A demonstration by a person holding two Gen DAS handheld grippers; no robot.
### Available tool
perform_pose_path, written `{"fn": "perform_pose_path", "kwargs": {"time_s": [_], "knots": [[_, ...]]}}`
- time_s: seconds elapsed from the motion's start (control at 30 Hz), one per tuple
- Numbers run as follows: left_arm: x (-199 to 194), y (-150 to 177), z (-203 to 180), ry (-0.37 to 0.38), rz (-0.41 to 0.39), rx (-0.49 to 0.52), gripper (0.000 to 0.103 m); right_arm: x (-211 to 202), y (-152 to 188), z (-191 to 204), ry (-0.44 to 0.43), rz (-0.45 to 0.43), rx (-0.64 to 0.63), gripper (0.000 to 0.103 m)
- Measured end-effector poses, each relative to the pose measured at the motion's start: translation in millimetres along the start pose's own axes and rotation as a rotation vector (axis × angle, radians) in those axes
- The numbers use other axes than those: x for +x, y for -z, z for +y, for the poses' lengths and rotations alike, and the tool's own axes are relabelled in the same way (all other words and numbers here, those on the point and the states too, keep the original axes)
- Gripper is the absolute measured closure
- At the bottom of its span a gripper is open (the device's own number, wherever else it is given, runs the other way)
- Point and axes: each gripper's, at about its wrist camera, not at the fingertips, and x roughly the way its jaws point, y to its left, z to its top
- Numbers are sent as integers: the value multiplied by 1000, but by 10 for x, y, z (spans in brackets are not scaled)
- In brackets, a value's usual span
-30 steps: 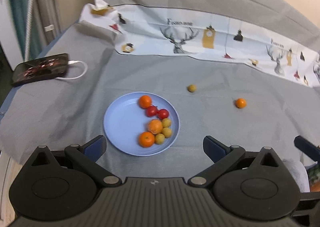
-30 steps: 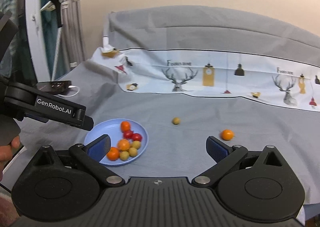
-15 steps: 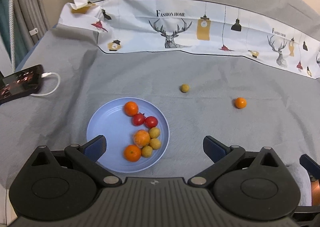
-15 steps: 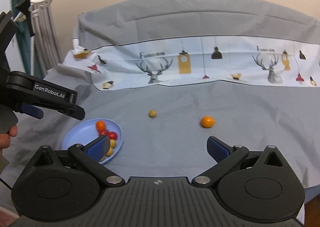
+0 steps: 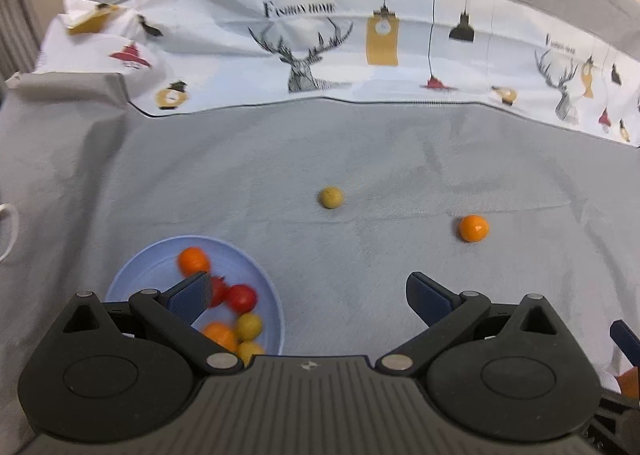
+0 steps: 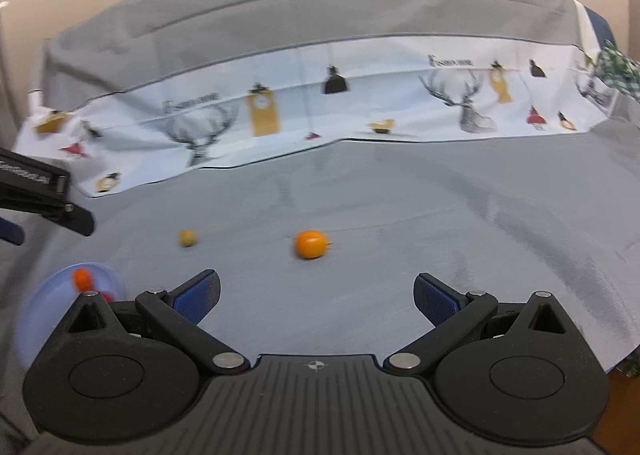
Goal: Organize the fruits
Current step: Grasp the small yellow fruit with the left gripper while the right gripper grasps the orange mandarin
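Observation:
A blue plate [image 5: 160, 267] at the lower left of the left wrist view holds several small fruits: oranges, red tomatoes, yellow-green ones. A loose yellow-green fruit [image 5: 331, 197] and a loose orange [image 5: 473, 228] lie on the grey cloth beyond it. My left gripper [image 5: 308, 291] is open and empty, its left finger over the plate. In the right wrist view the orange [image 6: 309, 243] lies just ahead of my open, empty right gripper [image 6: 316, 293]; the yellow-green fruit [image 6: 187, 237] is to its left and the plate [image 6: 52, 287] at the far left.
A white printed cloth [image 5: 320, 51] with deer and lamps runs along the back of the grey-covered table [image 5: 360, 143]. The left gripper's body [image 6: 36, 191] juts in at the left edge of the right wrist view. The table's right edge [image 6: 624, 351] drops off.
Both grippers have swung right and moved forward. The plate has slid to the lower left of both views, and the loose orange now sits nearly centred ahead of the right gripper.

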Motion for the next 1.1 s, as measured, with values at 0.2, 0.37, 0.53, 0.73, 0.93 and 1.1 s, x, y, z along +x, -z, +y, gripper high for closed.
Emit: {"fn": "perform_pose_path", "kwargs": {"time_s": [0.2, 0.37, 0.53, 0.73, 0.93, 1.1], "knots": [[589, -279, -244, 13, 60, 1, 0, 675, 23, -213, 66, 38, 36, 1], [1030, -484, -421, 11, 74, 14, 0, 1225, 95, -316, 83, 68, 24, 1], [1432, -636, -551, 19, 86, 41, 0, 1647, 96, -434, 73, 105, 77, 1], [1830, -705, -652, 18, 104, 86, 0, 1896, 59, -388, 62, 106, 54, 1], [1985, -695, -443, -17, 133, 27, 0, 2089, 65, -115, -43, 102, -66, 1], [2232, -756, -310, -51, 204, -4, 0, 2252, 74, 80, -53, 70, -160, 0]]}}
